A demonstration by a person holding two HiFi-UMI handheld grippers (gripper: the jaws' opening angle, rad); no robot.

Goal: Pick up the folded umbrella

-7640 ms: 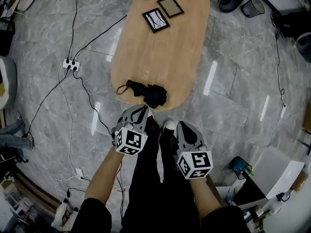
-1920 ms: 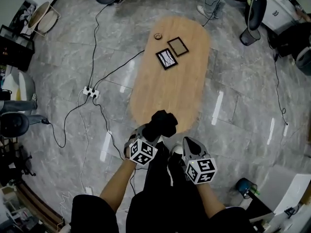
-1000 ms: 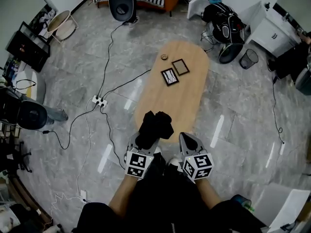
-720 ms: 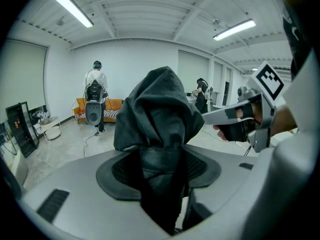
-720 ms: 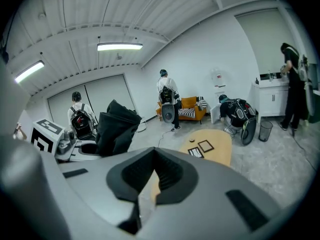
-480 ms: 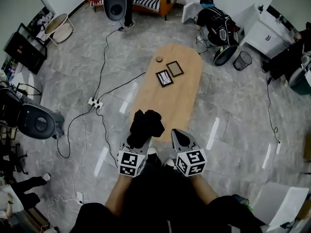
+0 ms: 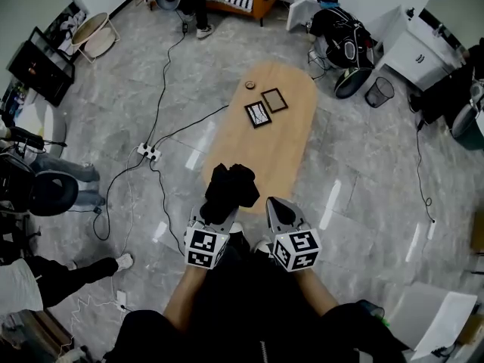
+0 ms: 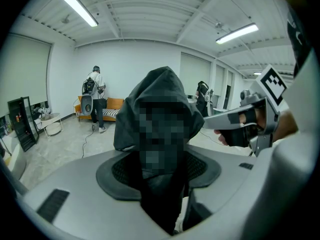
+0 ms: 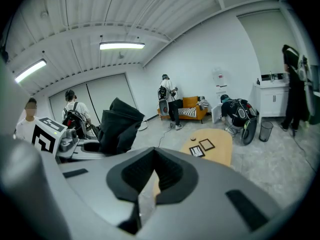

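wooden table [image 7: 280,150] | dark frame [image 7: 257,114] beside brown frame [image 7: 274,99] | power strip [image 7: 147,153] on floor [image 7: 363,203]

The black folded fabric umbrella [image 7: 231,191] is covering the left gripper's [image 7: 218,216] jaw tips in the head view. A small round object [image 7: 250,85] at the oval wooden table's [image 7: 291,150] twelve o'clock end is showing too small to identify. At eight o'clock, a person's legs [image 7: 72,267] are running off the edge.

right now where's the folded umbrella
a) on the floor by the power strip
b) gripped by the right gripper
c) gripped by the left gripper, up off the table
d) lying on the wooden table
c: the left gripper has its fingers closed on the folded umbrella, which is held up in the air, clear of the wooden table.
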